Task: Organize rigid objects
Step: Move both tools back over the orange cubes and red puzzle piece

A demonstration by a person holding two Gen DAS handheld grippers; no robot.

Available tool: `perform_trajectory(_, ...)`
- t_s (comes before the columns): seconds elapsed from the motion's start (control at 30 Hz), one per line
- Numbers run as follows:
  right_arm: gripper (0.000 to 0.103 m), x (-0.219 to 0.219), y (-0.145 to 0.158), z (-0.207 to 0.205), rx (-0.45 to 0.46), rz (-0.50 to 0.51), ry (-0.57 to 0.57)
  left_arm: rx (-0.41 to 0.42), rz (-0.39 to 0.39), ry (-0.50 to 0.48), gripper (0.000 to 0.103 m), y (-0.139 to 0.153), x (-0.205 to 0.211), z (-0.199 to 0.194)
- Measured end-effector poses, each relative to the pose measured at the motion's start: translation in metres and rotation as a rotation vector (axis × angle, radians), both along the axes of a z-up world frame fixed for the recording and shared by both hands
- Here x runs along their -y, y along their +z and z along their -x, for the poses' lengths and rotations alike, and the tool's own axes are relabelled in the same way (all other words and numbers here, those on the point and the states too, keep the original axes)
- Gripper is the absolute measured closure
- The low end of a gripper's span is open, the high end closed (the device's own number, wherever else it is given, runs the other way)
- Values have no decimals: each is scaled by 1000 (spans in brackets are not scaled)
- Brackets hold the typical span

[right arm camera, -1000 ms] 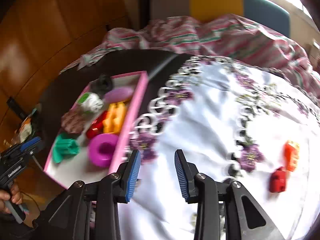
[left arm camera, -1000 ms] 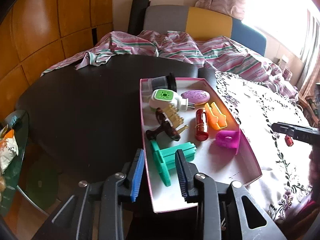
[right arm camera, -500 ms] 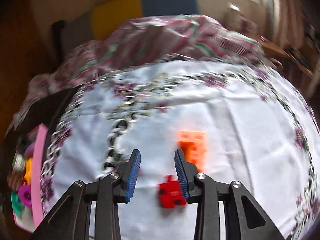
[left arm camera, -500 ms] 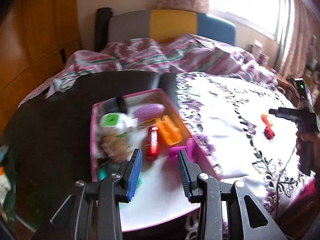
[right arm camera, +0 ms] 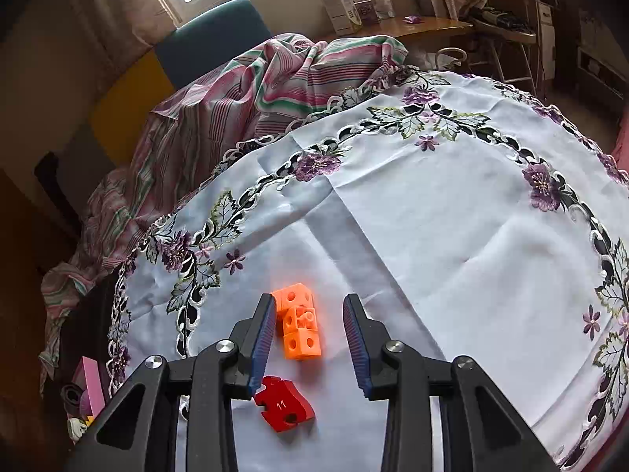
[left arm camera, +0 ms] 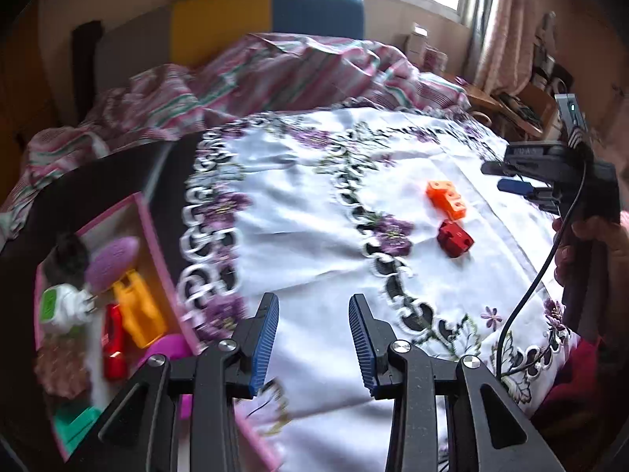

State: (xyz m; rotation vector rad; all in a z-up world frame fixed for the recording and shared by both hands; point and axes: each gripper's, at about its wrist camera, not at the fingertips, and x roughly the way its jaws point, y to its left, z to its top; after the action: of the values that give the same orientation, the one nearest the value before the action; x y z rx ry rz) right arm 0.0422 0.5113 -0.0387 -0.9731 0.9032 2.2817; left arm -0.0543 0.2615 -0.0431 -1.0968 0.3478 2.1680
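An orange block piece (right arm camera: 299,324) and a red block marked 11 (right arm camera: 284,407) lie on the white embroidered tablecloth (right arm camera: 432,216). My right gripper (right arm camera: 308,344) is open, its fingers on either side of the orange piece, apart from it, with the red block just below. Both blocks show in the left wrist view, orange (left arm camera: 447,198) and red (left arm camera: 455,238), with the right gripper (left arm camera: 515,187) beside them. My left gripper (left arm camera: 313,338) is open and empty above the cloth, right of the pink tray (left arm camera: 151,236) holding several small objects.
A striped cloth (right arm camera: 251,90) is heaped at the table's far side before a multicoloured chair back (left arm camera: 267,15). The dark bare tabletop (left arm camera: 98,185) lies left of the cloth. A wooden desk with boxes (right arm camera: 393,23) stands beyond.
My left gripper has swung right, from over the tray to over the cloth. My right gripper has moved onto the orange piece, which now sits between its open fingers.
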Motion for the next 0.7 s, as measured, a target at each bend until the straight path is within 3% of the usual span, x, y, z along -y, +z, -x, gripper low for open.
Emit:
perform_trajectory(0.3,68,-5,2,-2,-28,30,-11,142,-18,-226,59,-26,-102,-5)
perform_trajectory(0.47,68,-9,2,-4,-44,55,-24,196,-31,-240,58,-36,-142,-2)
perform_trajectory(0.63,68,-11,2,-5,-59,74,-29,195,-40,-221,42,-41,-169,4)
perform_trajectory(0.7,68,-11,3,-5,-64,75,-32,209,-28,-211,41,-47,-178,8)
